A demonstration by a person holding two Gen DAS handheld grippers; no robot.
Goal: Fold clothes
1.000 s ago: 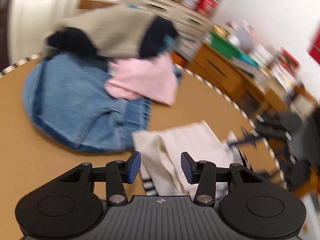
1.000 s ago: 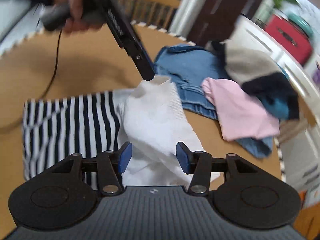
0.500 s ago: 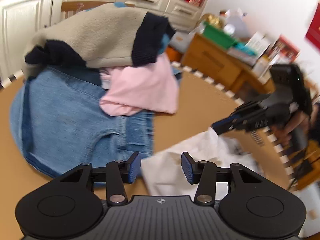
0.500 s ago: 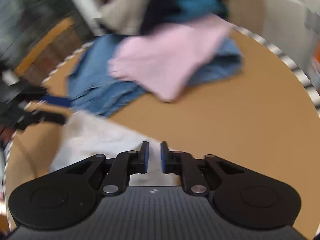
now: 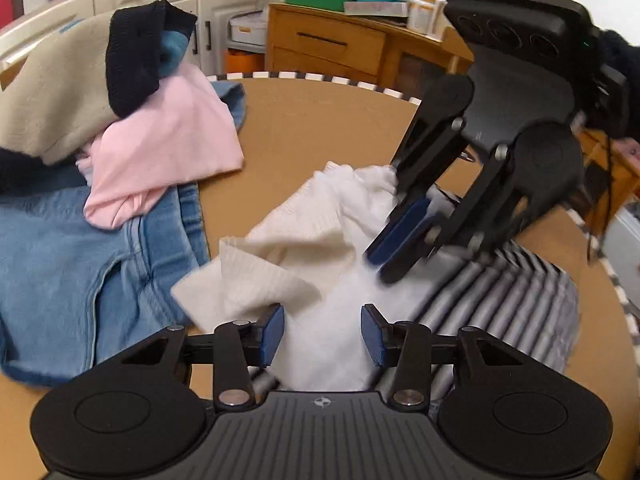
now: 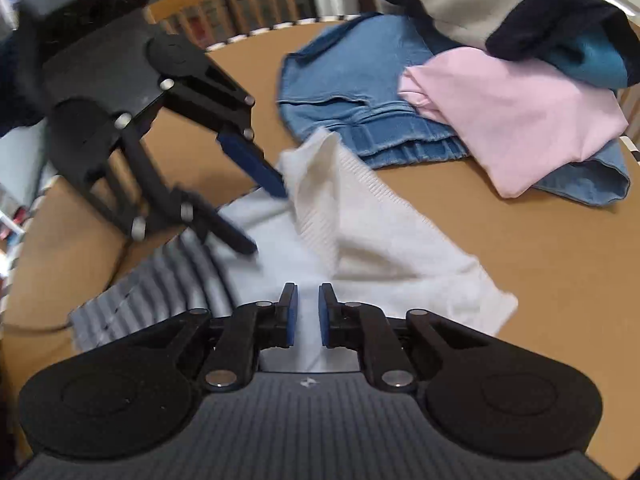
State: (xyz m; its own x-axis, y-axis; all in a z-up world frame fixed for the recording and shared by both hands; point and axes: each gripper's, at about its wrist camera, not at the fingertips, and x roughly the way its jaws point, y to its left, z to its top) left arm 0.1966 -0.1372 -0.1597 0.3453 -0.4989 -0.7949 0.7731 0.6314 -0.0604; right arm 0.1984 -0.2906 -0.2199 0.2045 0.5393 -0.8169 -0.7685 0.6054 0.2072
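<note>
A white ribbed garment [image 5: 304, 248] lies crumpled on the round brown table, partly over a black-and-white striped garment [image 5: 516, 300]. It also shows in the right wrist view [image 6: 372, 232], with the striped garment [image 6: 160, 284] at its left. My left gripper [image 5: 322, 335] is open, its fingers on either side of the white cloth's near part. My right gripper [image 6: 305, 316] has its pads nearly together with white cloth between them, and in the left wrist view [image 5: 400, 236] it presses into the white garment from the right.
A pile at the table's far side holds blue jeans [image 5: 80, 264], a pink garment [image 5: 168, 148] and a beige and navy sweater [image 5: 72, 80]. The table edge [image 5: 320, 77] is striped. A wooden dresser [image 5: 336, 44] and white cabinets stand beyond; a chair [image 6: 224, 0] is behind the table.
The right gripper has closed down and now sits low on the white garment. The left gripper stayed open and came in over the cloth. The white garment has bunched up between them.
</note>
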